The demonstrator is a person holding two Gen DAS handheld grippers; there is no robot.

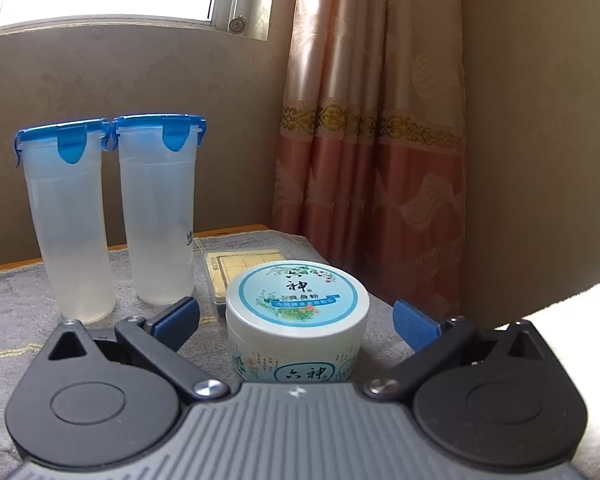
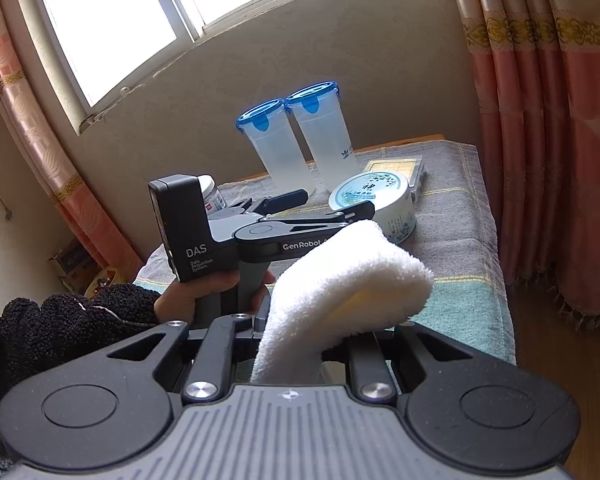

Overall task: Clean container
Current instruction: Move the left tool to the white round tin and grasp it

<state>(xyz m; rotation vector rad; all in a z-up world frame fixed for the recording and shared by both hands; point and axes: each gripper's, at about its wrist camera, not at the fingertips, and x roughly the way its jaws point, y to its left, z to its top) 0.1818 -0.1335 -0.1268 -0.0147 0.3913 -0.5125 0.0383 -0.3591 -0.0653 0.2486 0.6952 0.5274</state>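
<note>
Nearest to the right wrist camera, the right claw (image 2: 296, 340) is closed on a white towel (image 2: 352, 280), which is folded over and stands up thick and soft between its fingers. The towel is light and will bend around any shape it is pressed on.

Going from the left in the left wrist view, two tall clear containers (image 1: 72, 220) (image 1: 158, 208) with blue clip lids stand upright, just beside each other, on the grey cloth (image 1: 12, 300) that covers the worktop. Behind the round tin lies a flat beige box (image 1: 220, 276). Then comes the round white tin (image 1: 298, 320) with a printed lid, which stands between the blue fingers of the left claw (image 1: 298, 322). This claw is wide open and holds nothing; both fingers are apart from the tin's wall. A hand (image 2: 204, 292) in a dark sleeve holds the left claw's handle.

Which container the task means cannot be told for sure, but the tin is the one framed by the claw. It looks light, stiff and smooth, so it may slip; the best hold seems to be on its side wall, below the lid, while the towel wipes the top.
</note>
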